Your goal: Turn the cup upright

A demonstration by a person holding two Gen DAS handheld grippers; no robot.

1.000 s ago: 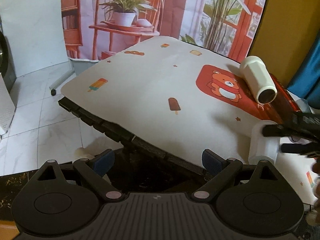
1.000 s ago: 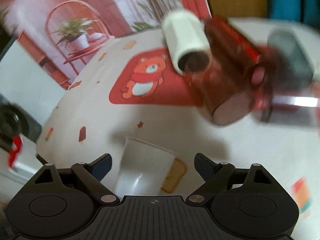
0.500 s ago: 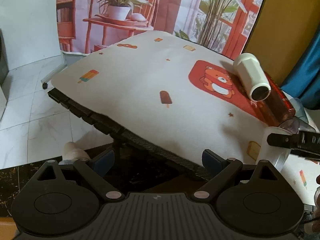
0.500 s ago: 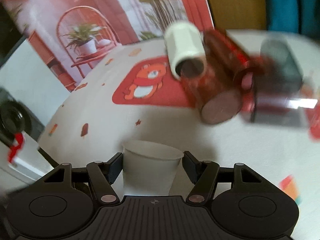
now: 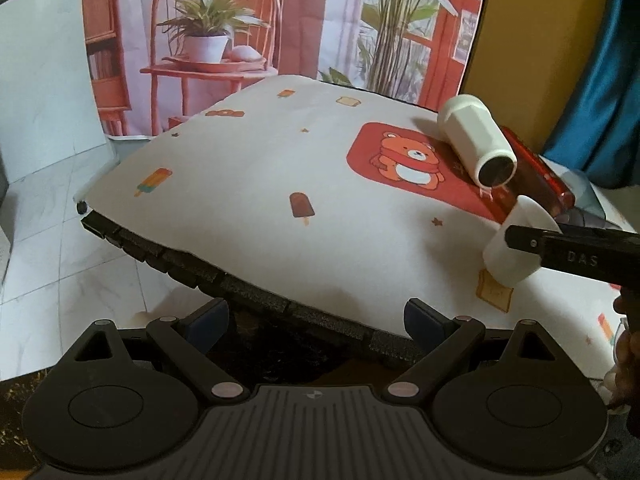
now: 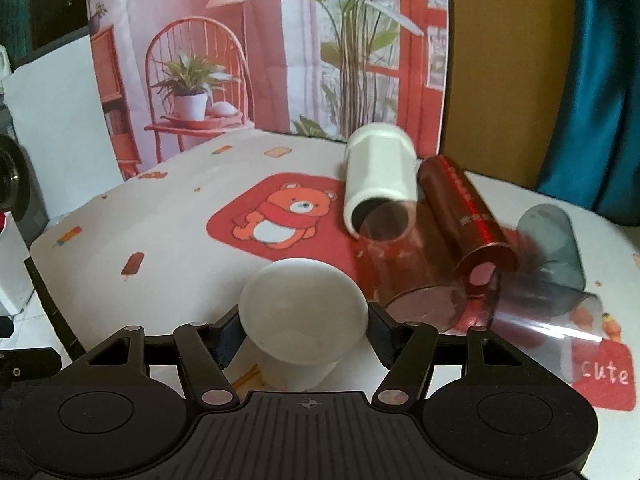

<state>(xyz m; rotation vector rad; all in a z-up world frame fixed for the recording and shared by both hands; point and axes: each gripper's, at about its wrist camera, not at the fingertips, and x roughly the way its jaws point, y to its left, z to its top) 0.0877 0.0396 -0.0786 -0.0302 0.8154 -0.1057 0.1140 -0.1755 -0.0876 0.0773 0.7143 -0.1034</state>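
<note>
**White cup held tilted above the table, partway through being turned upright**

The right gripper point(image 6: 304, 334) is closed on a white cup point(image 6: 303, 314), its two dark fingers pressing the cup's sides from left and right. The cup is lifted off the tabletop and tilted, with its open mouth facing forward and up, away from the camera, and its narrower base pointing back toward the gripper body. Seen from the left wrist camera, the same cup point(image 5: 516, 246) hangs at a slant above the table, one black finger crossing its side. This side grip likely lets the wrist roll the cup around to bring its mouth upward.

The left gripper point(image 5: 316, 316) holds nothing; its fingers are spread wide and it hovers near the table's front edge, well apart from the cup.

The table point(image 6: 180, 208) wears a white cloth printed with ice lollies and a red bear patch. Beyond the held cup, several other cups lie on their sides close together: a white tumbler point(image 6: 378, 178), a red translucent cup point(image 6: 408, 272), a dark red cylinder point(image 6: 466, 216) and a grey translucent cup point(image 6: 554, 240).

The turn looks well advanced, but the cup is not yet set down.
</note>
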